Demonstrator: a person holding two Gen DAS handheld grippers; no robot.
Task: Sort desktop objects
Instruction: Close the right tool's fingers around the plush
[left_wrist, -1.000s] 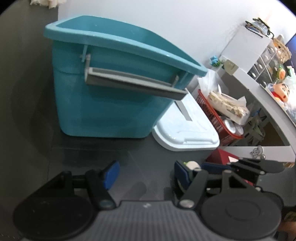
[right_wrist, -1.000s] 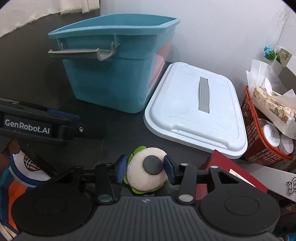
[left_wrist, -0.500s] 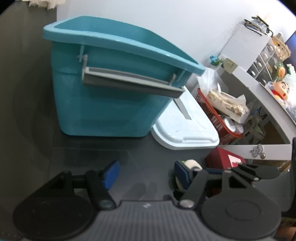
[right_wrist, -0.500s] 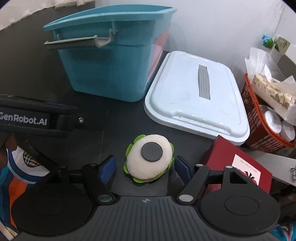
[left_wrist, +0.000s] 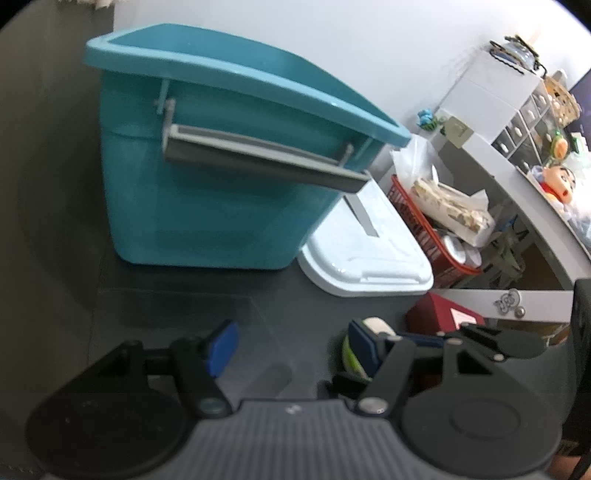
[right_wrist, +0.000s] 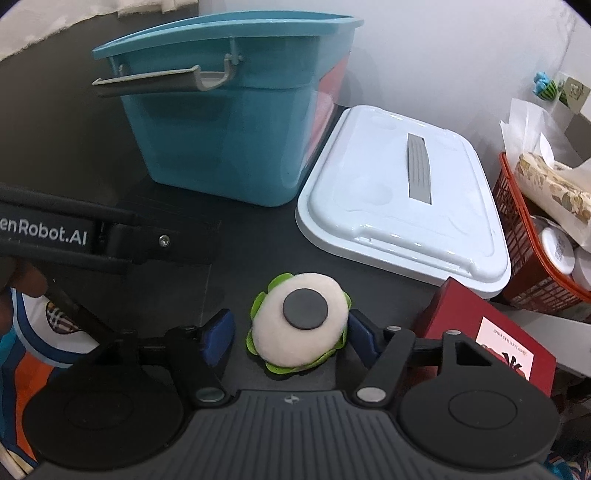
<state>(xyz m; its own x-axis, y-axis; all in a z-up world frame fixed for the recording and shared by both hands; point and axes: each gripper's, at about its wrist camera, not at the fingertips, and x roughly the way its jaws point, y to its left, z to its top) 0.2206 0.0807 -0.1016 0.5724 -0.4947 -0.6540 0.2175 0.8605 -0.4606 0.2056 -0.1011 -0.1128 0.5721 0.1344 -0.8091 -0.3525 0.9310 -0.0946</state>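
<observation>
Round cream felt pad with a green scalloped rim and black centre disc (right_wrist: 300, 325) lies flat on the dark desktop, in front of the teal plastic storage bin with a grey hinged handle (right_wrist: 229, 122), which stands uncovered, presumably to receive sorted items. Left of the pad, the left gripper (left_wrist: 291, 343) hangs open and empty. The right gripper (right_wrist: 291, 332) straddles the pad, its jaws just closing yet not visibly pressing; right of the bin lies its white lid (right_wrist: 402, 199), set aside.
</observation>
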